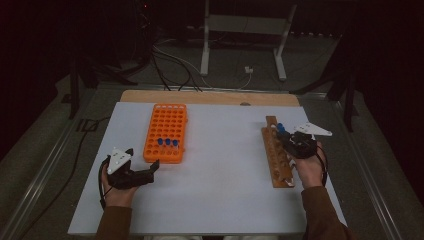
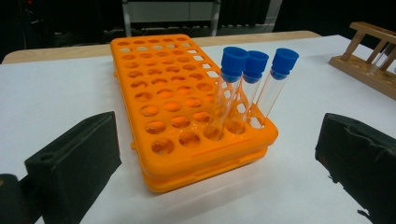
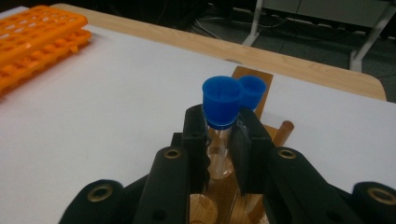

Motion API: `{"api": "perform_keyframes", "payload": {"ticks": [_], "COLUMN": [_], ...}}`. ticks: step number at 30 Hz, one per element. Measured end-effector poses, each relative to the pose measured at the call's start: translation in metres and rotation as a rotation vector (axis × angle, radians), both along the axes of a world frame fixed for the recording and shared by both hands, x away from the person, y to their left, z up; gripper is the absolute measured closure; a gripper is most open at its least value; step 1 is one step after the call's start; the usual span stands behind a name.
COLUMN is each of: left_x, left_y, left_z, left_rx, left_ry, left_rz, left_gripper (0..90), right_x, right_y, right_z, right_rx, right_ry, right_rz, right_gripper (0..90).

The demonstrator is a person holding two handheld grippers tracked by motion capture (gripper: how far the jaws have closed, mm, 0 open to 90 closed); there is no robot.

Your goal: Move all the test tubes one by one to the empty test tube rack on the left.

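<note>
Right gripper clamped on a capped tube at the wooden rack; left gripper idle.

From above, the right gripper (image 1: pixel 291 141) sat over the wooden rack (image 1: pixel 276 170), the left gripper (image 1: pixel 143 165) beside the orange rack (image 1: pixel 166 131). The left gripper view showed its jaws wide apart, empty, facing three blue-capped tubes (image 2: pixel 247 88). The right gripper view showed jaws closed on a clear tube (image 3: pixel 219 135) with a blue cap, another cap just behind.

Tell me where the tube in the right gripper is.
The blue-capped tube is clamped in the right gripper, upright over the wooden rack at the table's right, another capped tube just behind it.
</note>
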State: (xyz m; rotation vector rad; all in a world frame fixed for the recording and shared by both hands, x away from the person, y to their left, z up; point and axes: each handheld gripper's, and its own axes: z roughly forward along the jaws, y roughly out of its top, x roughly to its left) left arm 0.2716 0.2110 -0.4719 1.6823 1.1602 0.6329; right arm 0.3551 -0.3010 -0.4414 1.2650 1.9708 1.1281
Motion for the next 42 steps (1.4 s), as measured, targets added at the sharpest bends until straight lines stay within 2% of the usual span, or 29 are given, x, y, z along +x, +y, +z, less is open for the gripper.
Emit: {"api": "perform_keyframes", "payload": {"ticks": [6,16,25,32,42], "left_x": [0.0,0.0,0.0,0.0,0.0], "left_y": [0.0,-0.001,-0.003,-0.003,-0.003], "left_z": [0.0,0.0,-0.001,0.0,0.0], "left_rx": [0.0,0.004,0.012,0.011,0.011], "left_ry": [0.0,0.001,0.004,0.002,0.002], "left_rz": [0.0,-0.002,-0.009,-0.005,-0.011], "left_gripper": [0.7,0.8,0.8,0.8,0.8], "right_x": [-0.002,-0.008,-0.013,-0.015,-0.017], "right_y": [-0.004,-0.005,-0.005,0.004,0.03], "right_z": [0.009,0.025,0.042,0.043,0.039], "right_rx": [0.027,0.021,0.043,0.048,0.056], "right_ry": [-0.012,-0.043,-0.08,-0.075,-0.066], "right_rz": [0.001,0.015,0.034,0.073,0.142], "right_gripper": [77.0,76.9,76.9,76.9,76.9]}}
